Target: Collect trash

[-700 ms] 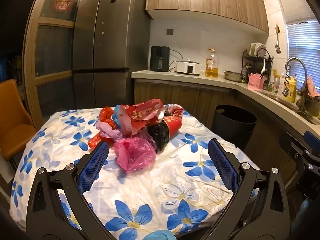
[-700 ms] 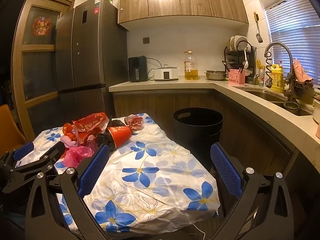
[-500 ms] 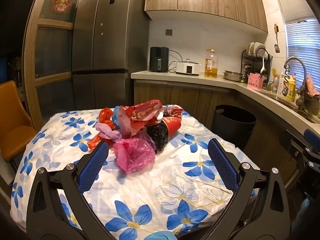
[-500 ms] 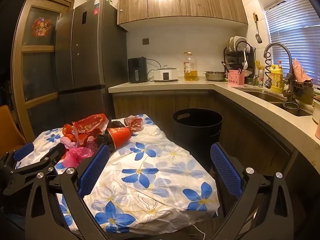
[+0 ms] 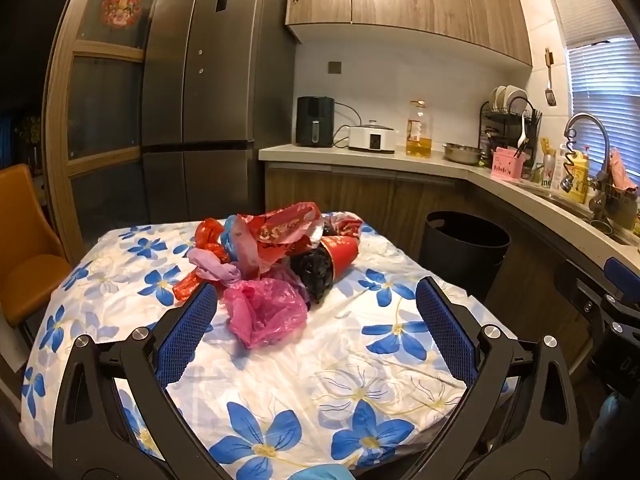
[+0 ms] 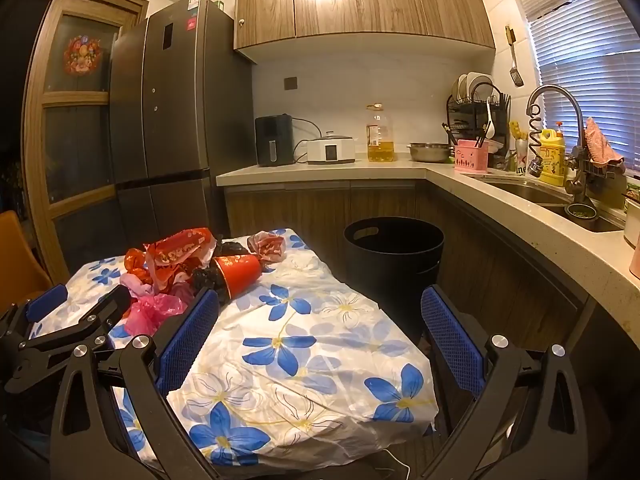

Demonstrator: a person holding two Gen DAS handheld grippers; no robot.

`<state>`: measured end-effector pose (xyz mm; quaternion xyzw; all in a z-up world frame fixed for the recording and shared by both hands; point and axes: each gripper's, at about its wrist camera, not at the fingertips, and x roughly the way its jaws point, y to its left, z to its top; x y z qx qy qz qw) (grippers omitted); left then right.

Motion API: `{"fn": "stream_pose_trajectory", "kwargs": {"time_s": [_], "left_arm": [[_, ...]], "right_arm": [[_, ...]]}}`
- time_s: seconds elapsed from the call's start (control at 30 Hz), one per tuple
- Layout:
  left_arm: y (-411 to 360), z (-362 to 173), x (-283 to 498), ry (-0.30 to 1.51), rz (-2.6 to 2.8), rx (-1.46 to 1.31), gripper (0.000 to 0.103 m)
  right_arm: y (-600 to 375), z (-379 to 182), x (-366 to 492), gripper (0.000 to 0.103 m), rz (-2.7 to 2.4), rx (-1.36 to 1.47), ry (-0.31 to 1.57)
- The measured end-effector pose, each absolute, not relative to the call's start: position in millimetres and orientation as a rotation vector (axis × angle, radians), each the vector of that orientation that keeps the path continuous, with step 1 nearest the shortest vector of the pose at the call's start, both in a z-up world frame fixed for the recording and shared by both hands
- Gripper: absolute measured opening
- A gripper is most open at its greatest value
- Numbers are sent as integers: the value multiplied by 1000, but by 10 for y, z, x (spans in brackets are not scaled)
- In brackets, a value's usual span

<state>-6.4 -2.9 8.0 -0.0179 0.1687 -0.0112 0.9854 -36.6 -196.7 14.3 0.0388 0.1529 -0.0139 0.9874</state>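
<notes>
The left gripper [image 5: 316, 312] and right gripper [image 6: 320, 324] hung spread wide and empty above the flowered tablecloth [image 5: 360, 384]. The trash pile [image 5: 276, 256] lay mid-table; beyond stood the black bin [image 6: 394, 252], then the counter [image 6: 320, 170].

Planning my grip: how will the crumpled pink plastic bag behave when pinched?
The crumpled pink plastic bag looks thin and wrinkled, so probably floppy and very light. It will likely collapse between the fingers and trail. It touches the black bag, which may get tugged along.
</notes>
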Motion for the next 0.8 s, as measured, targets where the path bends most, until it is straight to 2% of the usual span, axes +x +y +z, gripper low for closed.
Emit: {"fn": "stream_pose_trajectory", "kwargs": {"time_s": [0.8], "left_arm": [[-70, 81, -93, 335, -25, -39, 97]], "right_arm": [[-1972, 154, -371, 98, -31, 78, 305]]}}
